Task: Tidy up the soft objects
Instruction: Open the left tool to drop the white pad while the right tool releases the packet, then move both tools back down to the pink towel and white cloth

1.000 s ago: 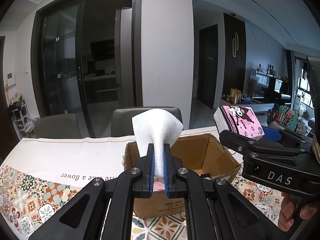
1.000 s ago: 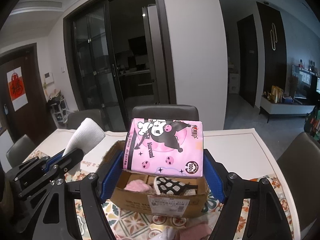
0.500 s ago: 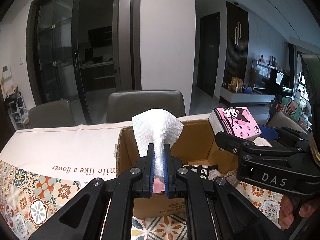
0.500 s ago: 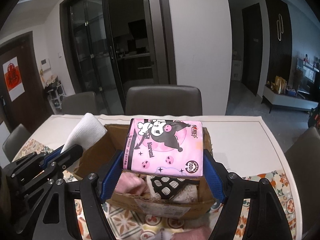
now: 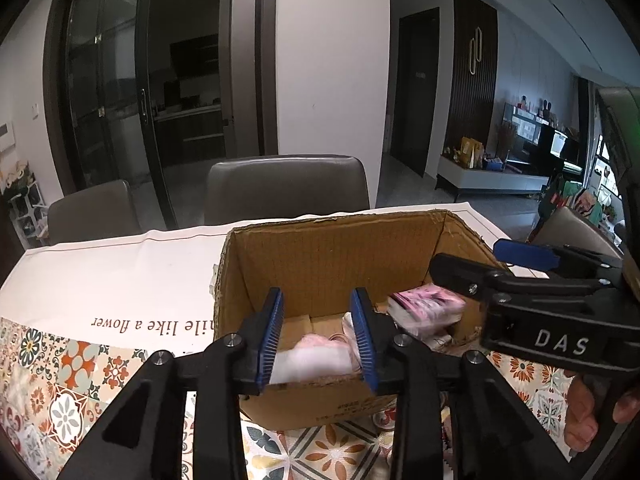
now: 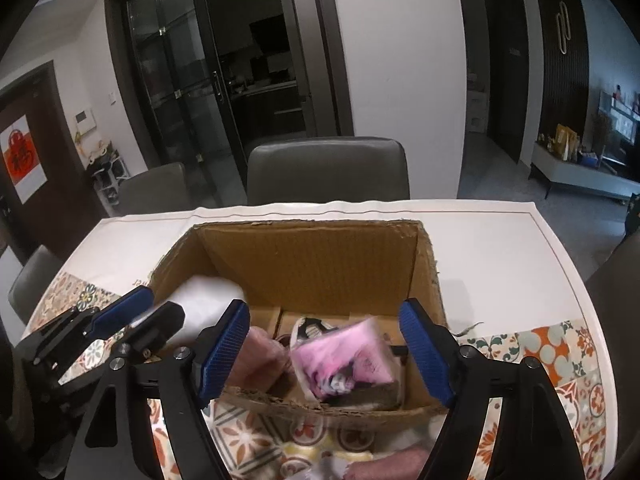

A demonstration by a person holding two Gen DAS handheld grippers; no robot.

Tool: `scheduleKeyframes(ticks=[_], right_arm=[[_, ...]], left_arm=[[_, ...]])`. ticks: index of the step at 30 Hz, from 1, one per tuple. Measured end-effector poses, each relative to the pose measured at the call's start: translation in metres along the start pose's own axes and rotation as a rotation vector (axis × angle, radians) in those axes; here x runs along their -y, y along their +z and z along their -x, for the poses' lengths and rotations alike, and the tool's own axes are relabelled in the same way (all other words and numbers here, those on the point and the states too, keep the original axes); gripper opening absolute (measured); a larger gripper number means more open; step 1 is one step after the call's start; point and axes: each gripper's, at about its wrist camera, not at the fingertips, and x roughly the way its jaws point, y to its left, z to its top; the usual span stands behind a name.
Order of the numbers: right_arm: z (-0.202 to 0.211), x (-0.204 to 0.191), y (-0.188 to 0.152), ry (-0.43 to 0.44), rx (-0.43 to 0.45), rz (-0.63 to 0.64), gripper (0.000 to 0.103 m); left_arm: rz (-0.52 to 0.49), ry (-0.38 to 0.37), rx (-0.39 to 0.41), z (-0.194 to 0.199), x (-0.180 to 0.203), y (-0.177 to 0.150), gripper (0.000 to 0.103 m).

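Now, by label:

Left gripper [image 5: 318, 334]: its jaws have just been opening and stand apart over the near edge of the cardboard box [image 5: 336, 256]. The white folded cloth [image 5: 308, 362] lies blurred low between the blue pads [image 5: 272, 336], and neither pad presses on it.

White folded cloth, right wrist view [image 6: 208, 294]: a pale blurred shape at the box's left inner corner, just past the left gripper [image 6: 138, 316].

Right gripper [image 6: 324, 350]: jaws wide, blue pads [image 6: 222, 346] clear on both sides of the pink tissue pack [image 6: 346, 360]. The pack is tilted, blurred, and sits inside the box with a gap to either pad.

Pink tissue pack, left wrist view [image 5: 426, 310]: inside the box at its right side, under the tip of the right gripper [image 5: 496, 266].

Cardboard box [image 6: 312, 260]: open-topped and standing on the table, with both grippers poised over its near wall.

Box contents: a black-and-white patterned soft item [image 6: 310, 328] beside the pack, and a pinkish soft item [image 6: 258, 354] to its left.

Table covering: a patterned tile-print cloth [image 5: 60, 376] near the camera, and a white cloth with printed lettering [image 5: 120, 264] beyond it.

Person: fingers of a hand [image 5: 592, 412] wrap the right gripper's handle at the lower right of the left wrist view.

Beyond the table: grey chairs [image 6: 328, 172] and dark glass doors [image 6: 224, 72].
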Motion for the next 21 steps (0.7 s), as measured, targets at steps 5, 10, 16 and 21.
scheduleKeyframes(ticks=[5, 10, 16, 21], right_arm=[[0.011, -0.001, -0.001, -0.011, 0.025, 0.005, 0.079], [0.032, -0.001, -0.004, -0.026, 0.064, 0.001, 0.078], [0.051, 0.003, -0.009, -0.039, 0.083, -0.008, 0.078], [0.066, 0.009, -0.018, -0.054, 0.089, -0.018, 0.078]], left_arm=[[-0.002, 0.011, 0.019, 0.01, 0.002, 0.0, 0.038], [-0.016, 0.016, 0.054, 0.028, 0.008, -0.001, 0.038], [-0.028, 0.019, 0.083, 0.047, 0.017, -0.003, 0.04], [-0.028, 0.009, 0.082, 0.058, 0.023, -0.008, 0.04]])
